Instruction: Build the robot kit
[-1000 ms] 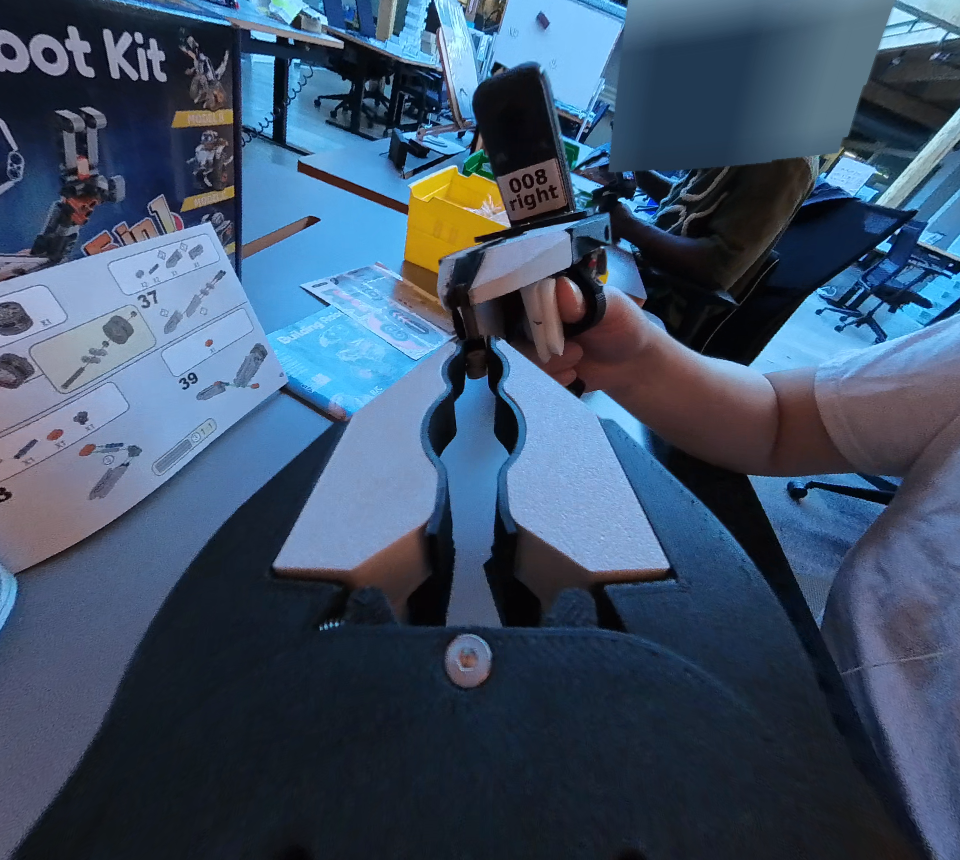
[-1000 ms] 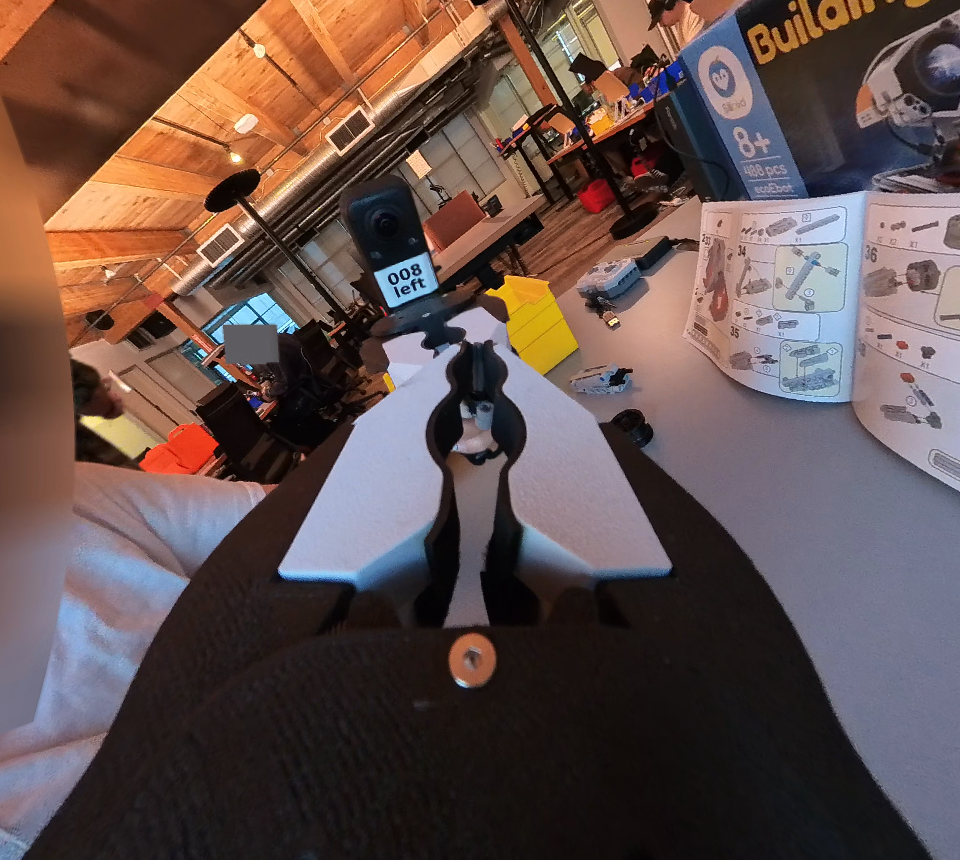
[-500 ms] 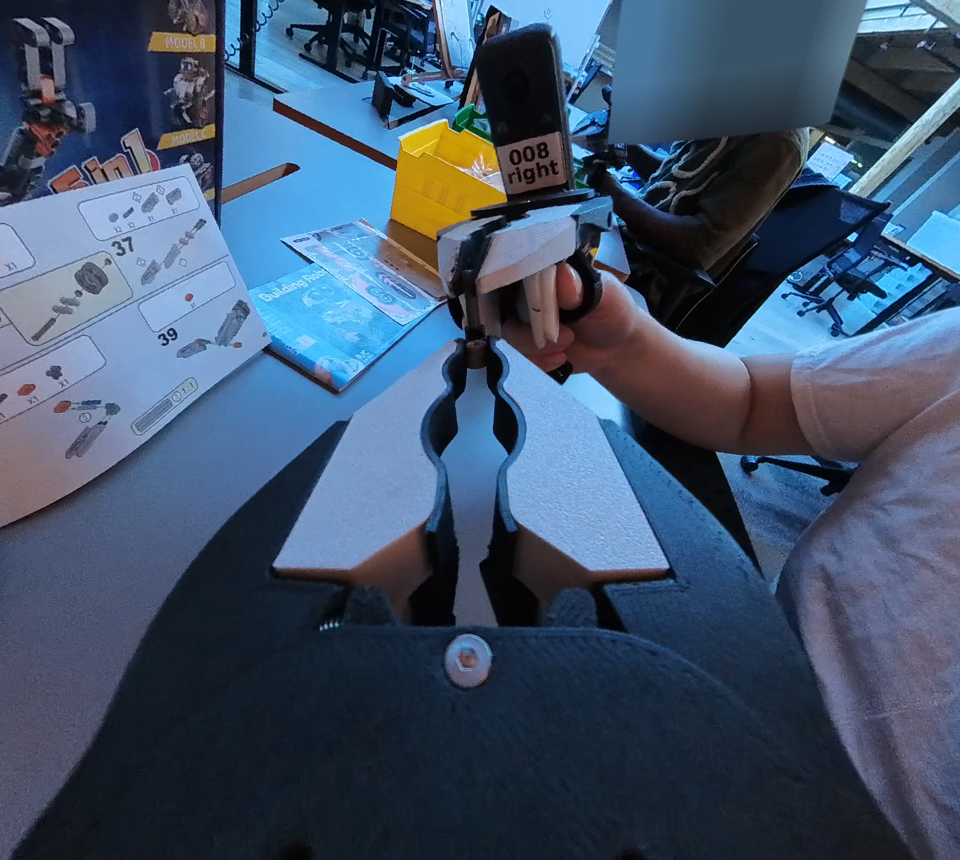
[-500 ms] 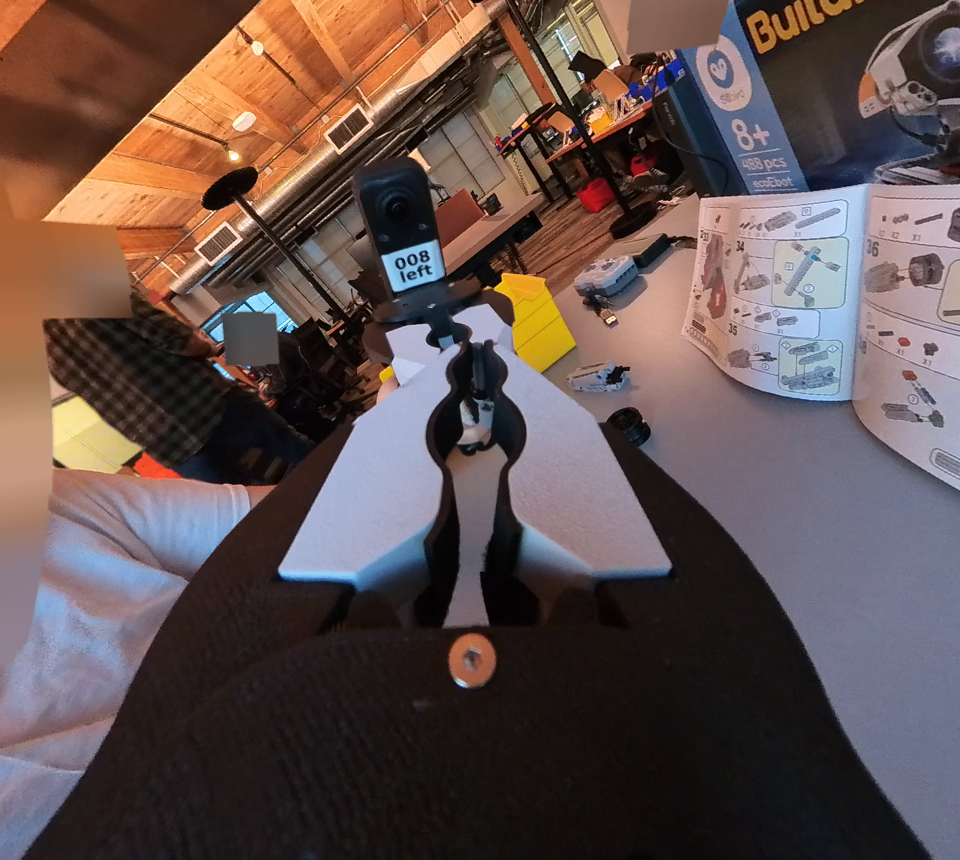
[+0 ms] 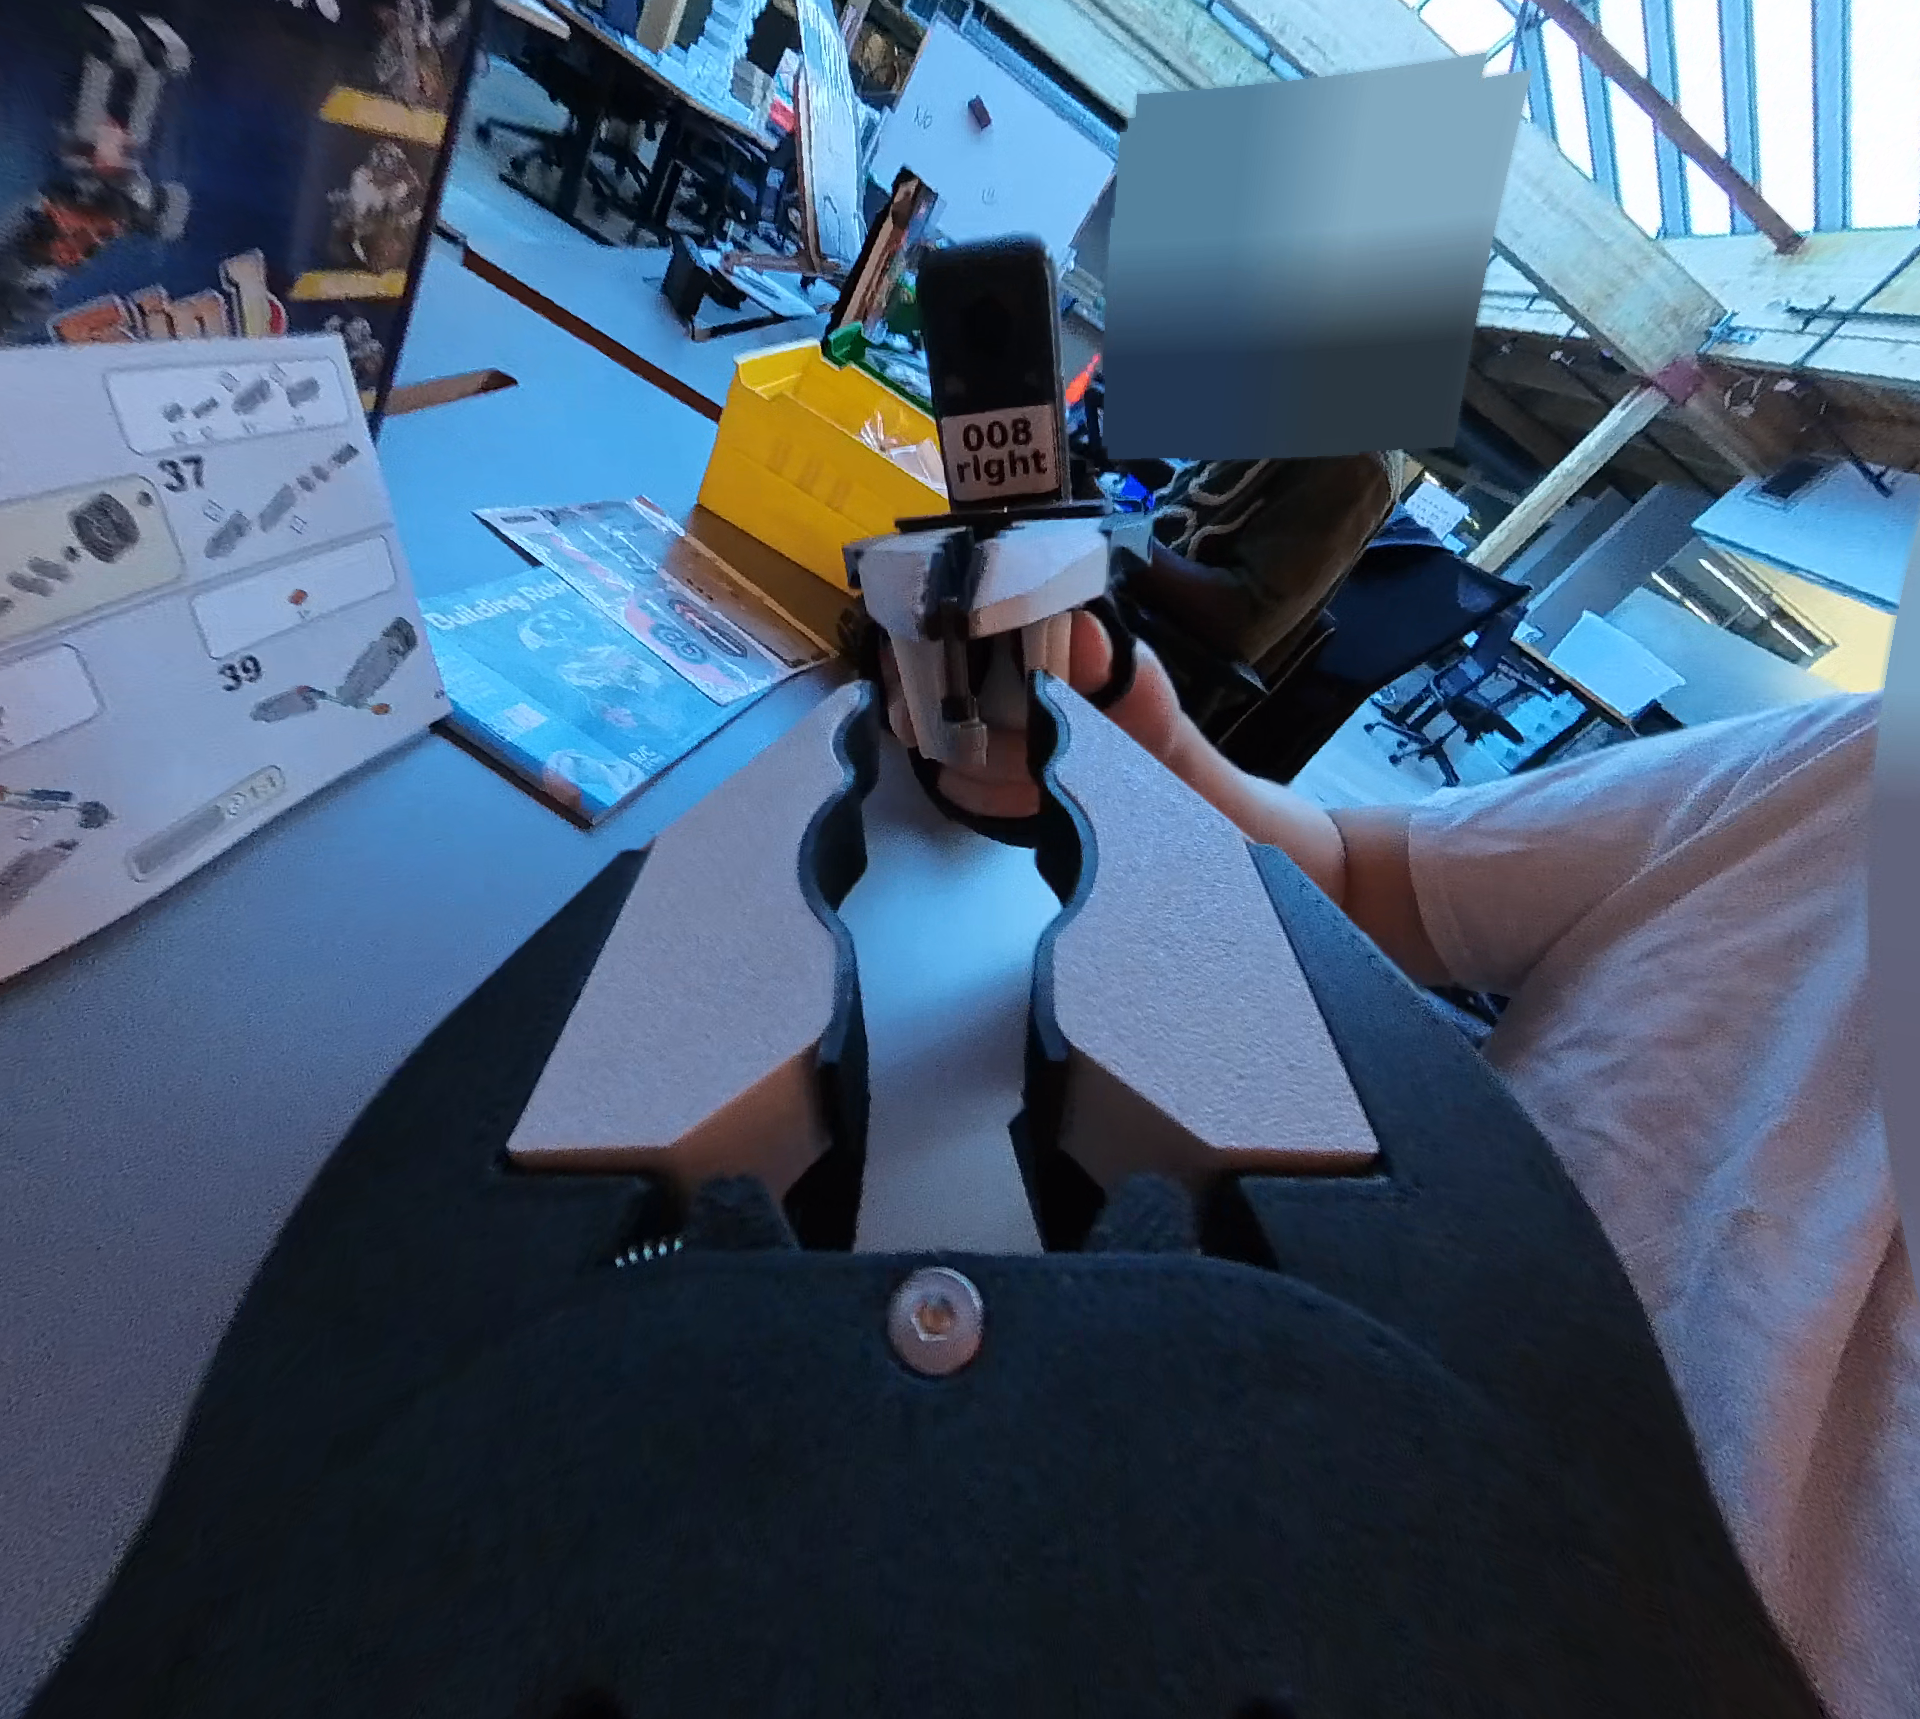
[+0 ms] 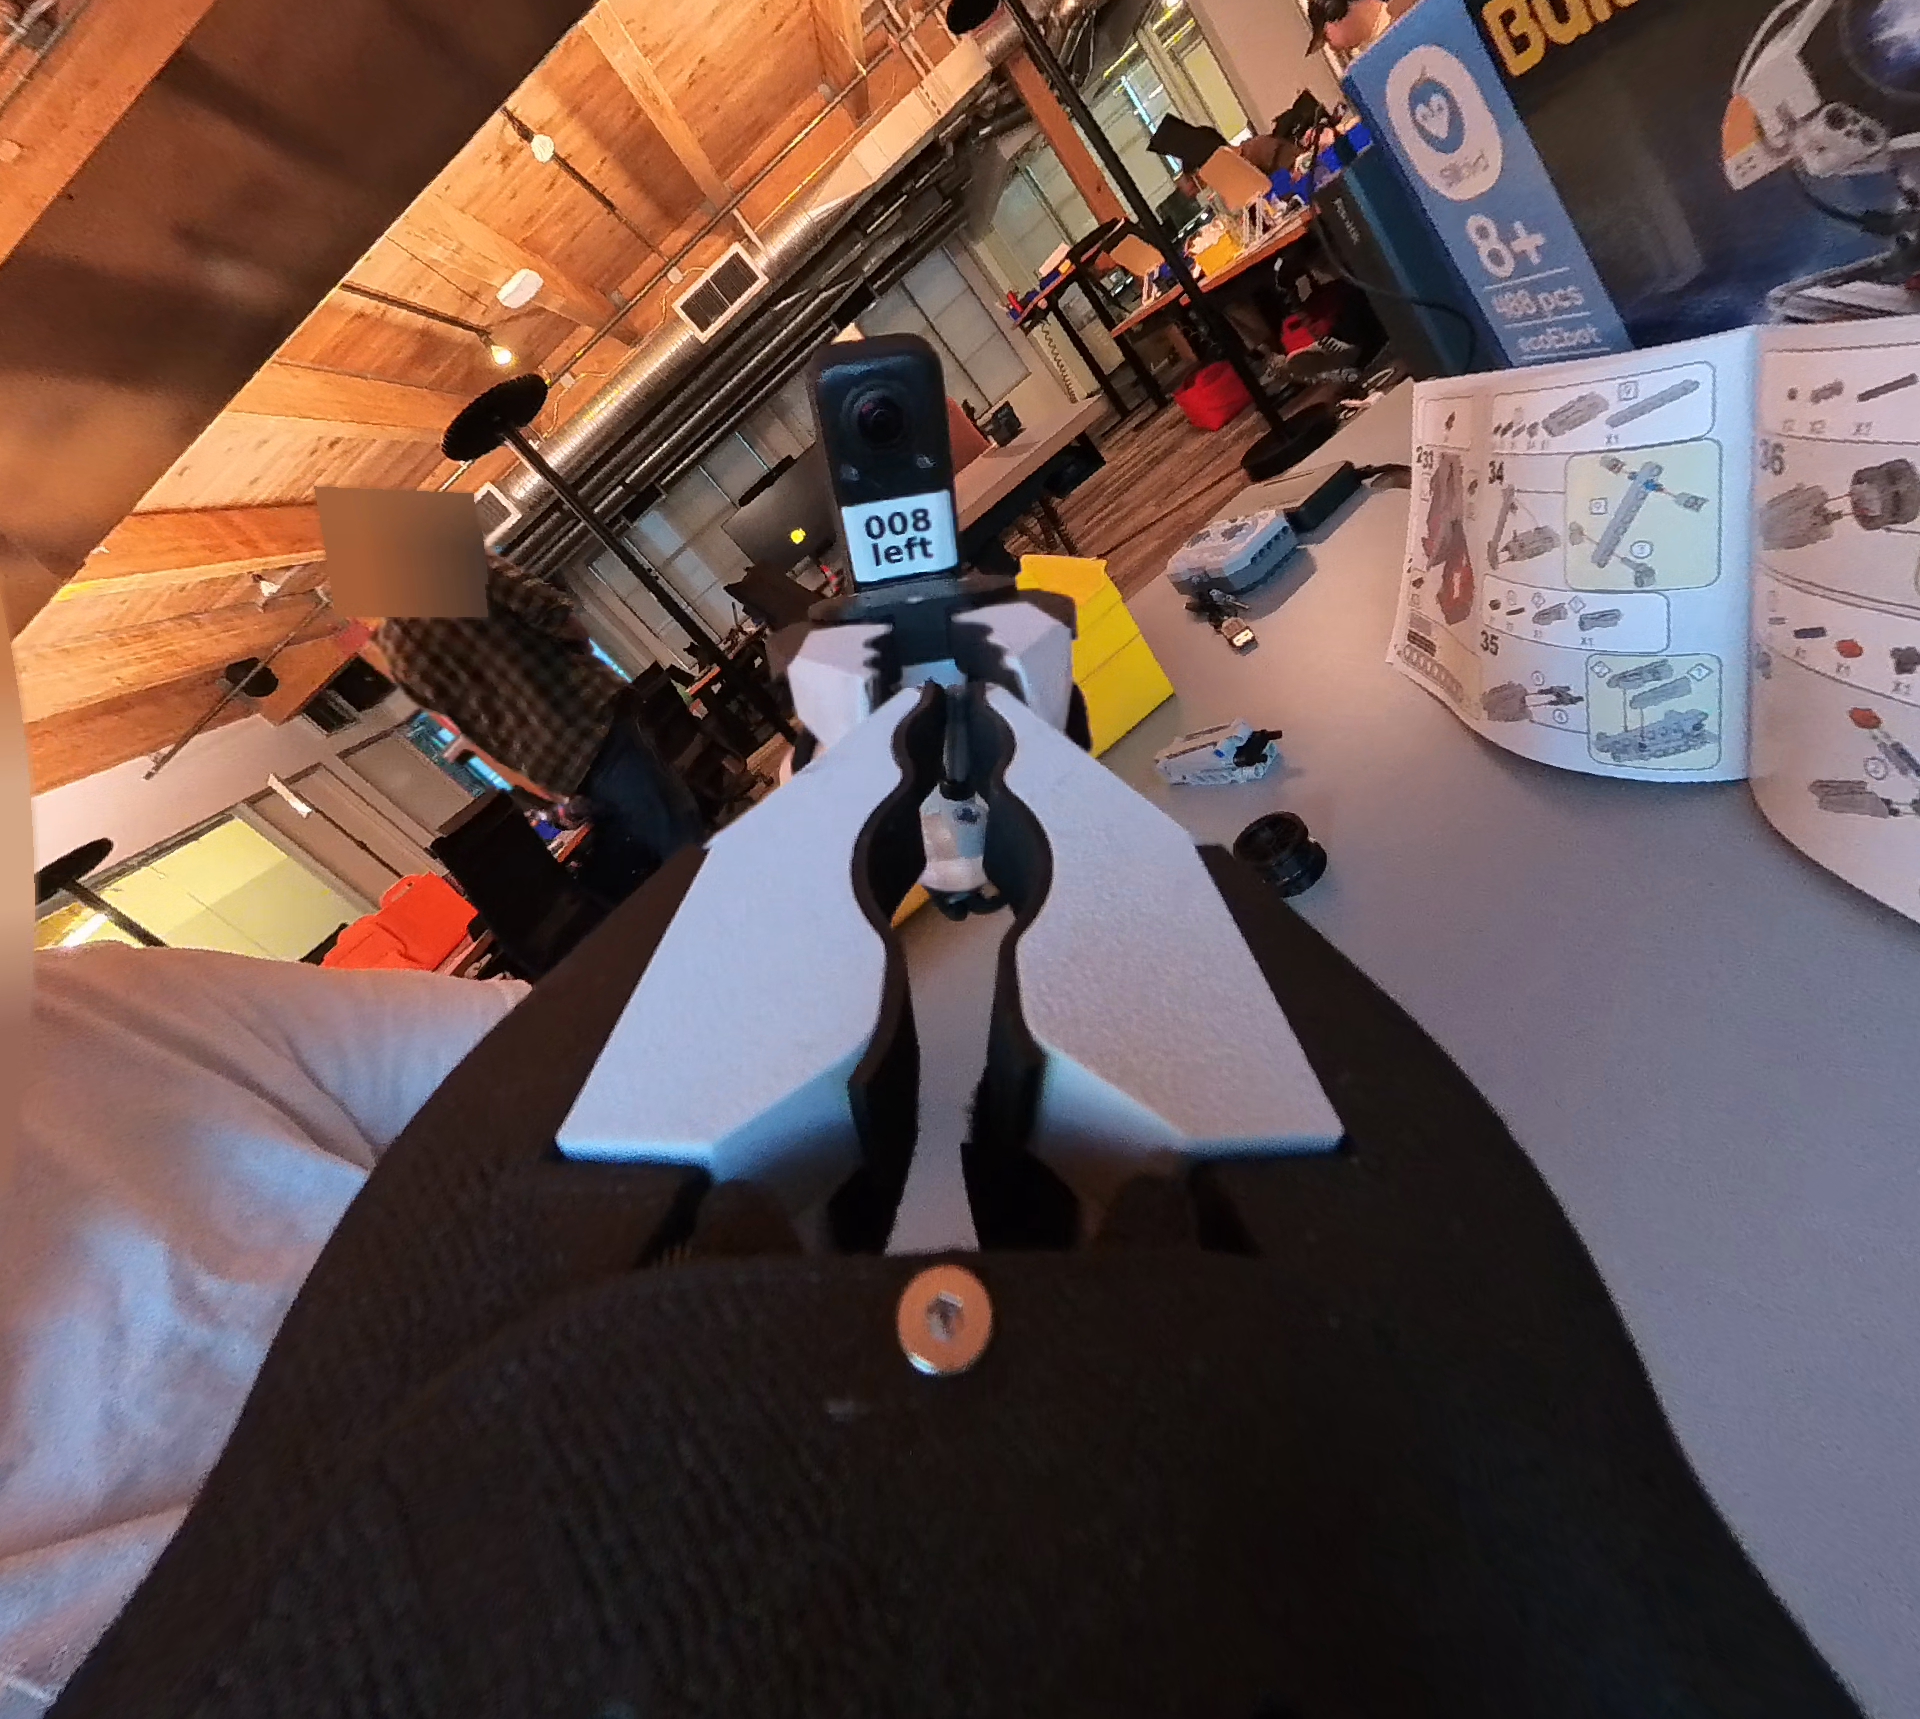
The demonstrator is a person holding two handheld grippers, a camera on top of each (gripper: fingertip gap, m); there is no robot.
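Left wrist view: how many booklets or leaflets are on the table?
3: an open white instruction booklet at left, a blue booklet beside it, a leaflet just beyond. The left claw may hide more.

Matt grey tabletop (image 6: 1558, 994), glossy cardboard box (image 6: 1662, 111), paper manual (image 5: 156, 630), wooden ceiling (image 6: 623, 111)

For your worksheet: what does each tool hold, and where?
Right tool pinches a small black-and-white part by its thin black end; left tool holds nothing.

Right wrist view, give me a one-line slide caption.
Right gripper pinching a small white-and-black toy part nose-to-nose with the left gripper, above a grey table.
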